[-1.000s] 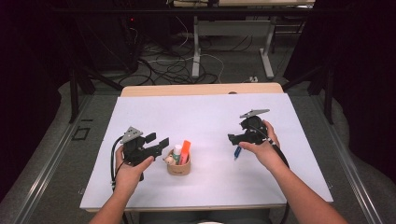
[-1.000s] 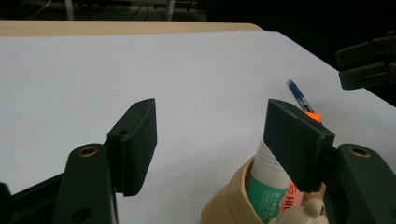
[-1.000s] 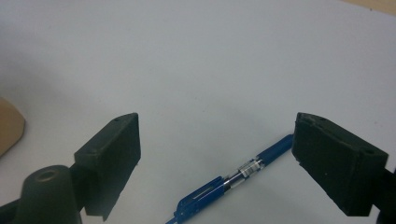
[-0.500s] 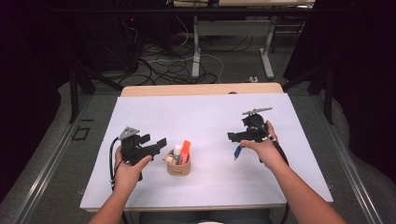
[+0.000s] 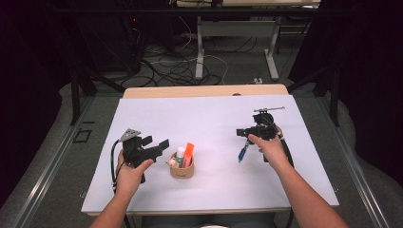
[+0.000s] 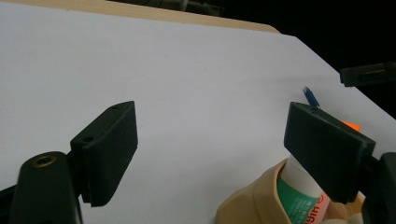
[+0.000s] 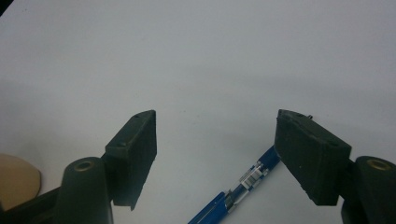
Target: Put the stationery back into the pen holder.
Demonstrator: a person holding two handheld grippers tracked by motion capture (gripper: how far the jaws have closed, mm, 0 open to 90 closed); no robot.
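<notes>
1. The blue pen (image 5: 243,153) lies on the white tabletop (image 5: 209,118), right of centre in the high view, slanting from upper right to lower left.
2. In the right gripper view the pen (image 7: 238,186) runs up from the bottom edge between the jaws, its upper end going behind the right-hand jaw; whether they touch I cannot tell.
3. The right gripper (image 5: 250,134) hangs just above the pen's upper end. Its jaws stand apart, pressing on nothing, and have just been closing.
4. To the left, near the frame's middle, stands a tan cup (image 5: 182,168) holding an orange marker (image 5: 188,153) and a white tube (image 5: 180,156).
5. The left gripper (image 5: 164,145) sits just left of the cup, jaws apart with nothing between them, having just been opening.
</notes>
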